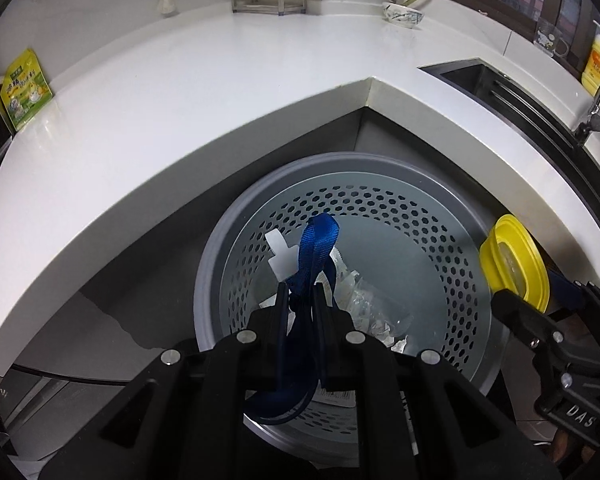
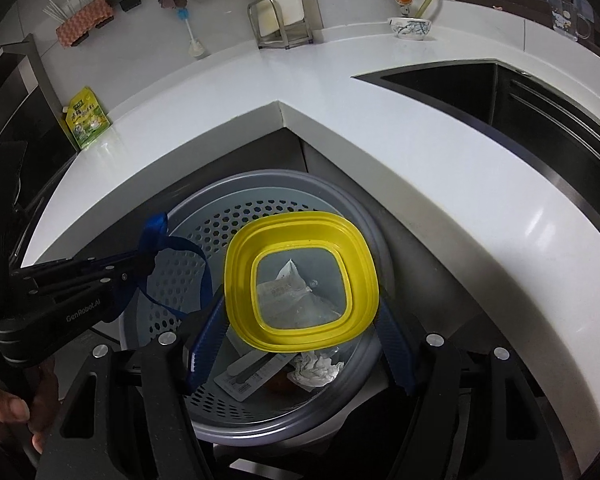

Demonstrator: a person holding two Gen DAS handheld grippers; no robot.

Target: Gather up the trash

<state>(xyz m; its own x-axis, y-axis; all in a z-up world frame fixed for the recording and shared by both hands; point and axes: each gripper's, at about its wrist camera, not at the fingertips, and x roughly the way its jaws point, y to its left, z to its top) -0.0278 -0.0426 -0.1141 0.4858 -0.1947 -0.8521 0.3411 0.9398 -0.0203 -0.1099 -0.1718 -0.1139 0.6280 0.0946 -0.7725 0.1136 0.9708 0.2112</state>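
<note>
Trash for this step is in both claws, above the perforated grey bin (image 1: 440,248) that sits on the floor in the inner corner of the white tabletop (image 1: 204,92). Left wrist view: the left claw (image 1: 301,292), lower centre of the frame, is clamped on a blue ribbon strap (image 1: 318,240); one loop stands above the fingertips and the rest hangs back between the fingers toward the camera. Below it the bin already contains clear plastic wrapping and white scraps. Because the strap hangs directly over the bin opening, release should be a plain widening of the jaws, with the claw held inside the rim line; the trailing loop may snag on a finger, so a slight downward tilt is advisable. At the right edge of this frame the right claw appears with a yellow lid (image 1: 516,260) near the bin rim. Right wrist view: the right claw (image 2: 302,312) holds the yellow lid (image 2: 300,280) by its opposite edges between blue ribbed fingers (image 2: 206,344), flat face toward the camera, centred over the bin (image 2: 204,224); crumpled paper and a flat packet lie at the bottom. The lid is wide and rigid, so it should be tipped edgewise before the jaws part, otherwise it may land across the rim. The left claw (image 2: 140,262) occupies the left of the frame; releasing one item at a time avoids collision.
</note>
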